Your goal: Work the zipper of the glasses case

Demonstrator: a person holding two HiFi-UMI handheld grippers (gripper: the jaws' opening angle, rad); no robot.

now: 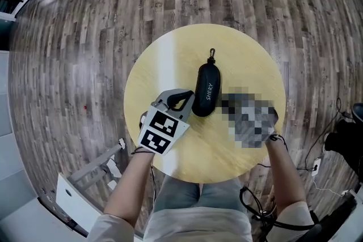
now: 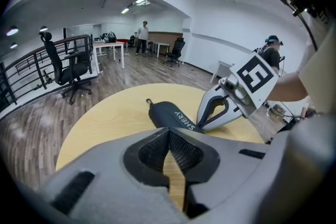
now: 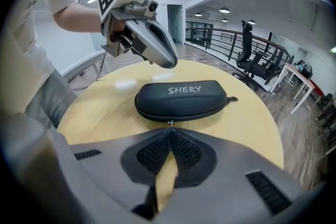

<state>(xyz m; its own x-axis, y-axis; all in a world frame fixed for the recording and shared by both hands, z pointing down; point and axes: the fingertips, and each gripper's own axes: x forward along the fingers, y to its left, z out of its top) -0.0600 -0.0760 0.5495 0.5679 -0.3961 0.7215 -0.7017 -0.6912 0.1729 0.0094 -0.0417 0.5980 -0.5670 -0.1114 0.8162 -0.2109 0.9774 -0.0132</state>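
Right up close, the grey plastic right tongs (image 3: 170, 128) with mesh-textured pads (image 3: 152, 155) are pinched on the tiny metal zipper pull (image 3: 169, 123) of the black oval hard-shell glasses case (image 3: 184, 98), which has white SHERY lettering on top. On its other long side the left tongs (image 2: 169, 131) are pressed together on nothing. The case lies mid round pale-yellow wooden worktop (image 1: 244, 59), with bare wood out to every edge.

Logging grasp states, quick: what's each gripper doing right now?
Left gripper: jaws shut, holding nothing.
Right gripper: jaws shut on the zipper pull of the glasses case.
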